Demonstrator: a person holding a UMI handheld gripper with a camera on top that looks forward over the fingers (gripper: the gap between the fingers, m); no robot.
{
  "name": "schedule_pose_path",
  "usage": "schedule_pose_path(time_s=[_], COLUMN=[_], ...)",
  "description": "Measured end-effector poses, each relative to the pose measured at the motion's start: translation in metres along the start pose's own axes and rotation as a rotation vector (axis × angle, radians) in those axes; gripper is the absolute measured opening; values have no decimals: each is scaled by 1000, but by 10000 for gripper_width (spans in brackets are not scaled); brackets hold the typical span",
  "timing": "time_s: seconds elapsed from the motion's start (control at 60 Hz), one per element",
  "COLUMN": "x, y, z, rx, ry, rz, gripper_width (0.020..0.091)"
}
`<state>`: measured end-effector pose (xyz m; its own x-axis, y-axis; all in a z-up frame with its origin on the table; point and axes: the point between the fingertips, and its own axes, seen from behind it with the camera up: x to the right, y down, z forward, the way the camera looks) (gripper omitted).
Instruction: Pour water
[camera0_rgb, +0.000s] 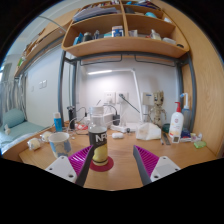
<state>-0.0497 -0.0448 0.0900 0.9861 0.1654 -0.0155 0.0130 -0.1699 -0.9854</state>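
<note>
A small bottle (99, 143) with a dark label and a yellowish lower part stands upright on a round red coaster (101, 164) on the wooden table (118, 172). My gripper (112, 151) is open, its fingers spread wide over the table. The bottle stands between them, close to the left pink pad (84, 163), with a wide gap to the right pad (142, 160). A pale grey cup (60, 143) stands on the table to the left of the bottle, beyond the left finger.
Behind the bottle lie small boxes and clutter (108, 121). To the right stand a white crumpled thing (148, 131) and a white bottle with a red cap (176, 124). Wooden shelves (120, 45) hang above the table's back.
</note>
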Motion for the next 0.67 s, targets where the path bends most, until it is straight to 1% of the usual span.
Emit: schedule_pose_path(time_s=[0.067,0.15,0.2,0.433,0.667], x=[14,26,30,44,56], y=[1,-2,-6,-10,-13], z=[-19,-41,-52,-85,-95], rx=[-5,6,23,37,69], ry=[65,112,123,140,183], rz=[20,54,72,85,92], gripper_width=[804,805,805,804,805])
